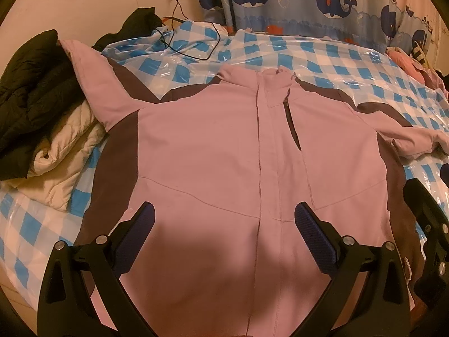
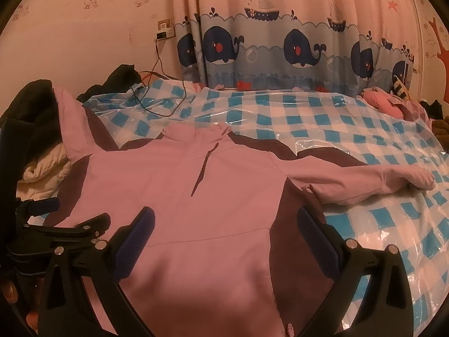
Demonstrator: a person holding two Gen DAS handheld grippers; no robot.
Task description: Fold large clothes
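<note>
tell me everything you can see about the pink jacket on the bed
The pink jacket lies flat, front up, on the checked plastic sheet, collar away from the cameras. Soft matte pink fabric with dark brown side and shoulder panels, closed centre placket, slanted chest zip. Sleeves spread; one rests on a pile of dark and cream bedding. Neither open hand-held gripper grips it.

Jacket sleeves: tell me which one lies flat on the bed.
The sleeve on the right lies flat on the checked cover. The other sleeve climbs the pile of dark clothes.

A home bedroom: a bed (image 2: 350, 129) under a checked cover, whale-print curtains (image 2: 280, 47), and cartoon wallpaper (image 2: 89, 2).
</note>
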